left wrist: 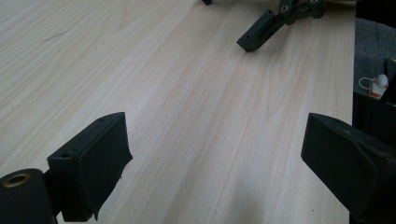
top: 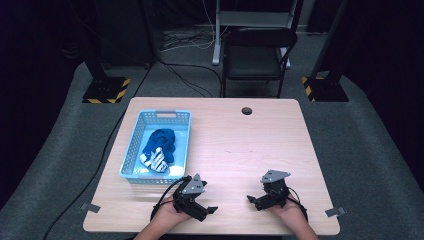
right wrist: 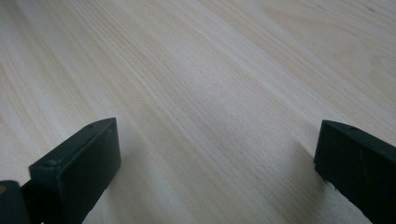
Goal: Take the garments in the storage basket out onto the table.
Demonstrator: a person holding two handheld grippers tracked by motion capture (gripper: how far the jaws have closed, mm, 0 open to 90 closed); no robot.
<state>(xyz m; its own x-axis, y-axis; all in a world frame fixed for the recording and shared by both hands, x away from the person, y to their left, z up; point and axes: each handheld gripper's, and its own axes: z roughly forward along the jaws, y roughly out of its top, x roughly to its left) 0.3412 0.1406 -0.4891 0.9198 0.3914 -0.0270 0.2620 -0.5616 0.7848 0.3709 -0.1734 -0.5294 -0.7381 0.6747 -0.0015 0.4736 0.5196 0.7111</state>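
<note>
On the wooden table (top: 240, 145) I count one light blue basket (top: 131, 150), standing toward the table's left side, well apart from both grippers. Inside it lies one bundle of blue cloth (top: 161, 140) with a white striped patch; whether it is one garment or several I cannot tell. One dark round hole (top: 246, 111) sits near the table's far edge.

I count two grippers, both low over the table's near edge. The left gripper (top: 207, 210) has its jaws spread wide with nothing between them; its own view shows bare wood in the gap. The right gripper (top: 254, 200) is likewise spread wide and holds nothing. Two hands (top: 167, 215) come in from the bottom, cut off at the forearm.

Beyond the table's far edge stands one black chair (top: 257, 57), its legs partly lost in shadow. In the left gripper view a small white and orange object (left wrist: 377, 86) shows off the table's edge, too small to identify.
</note>
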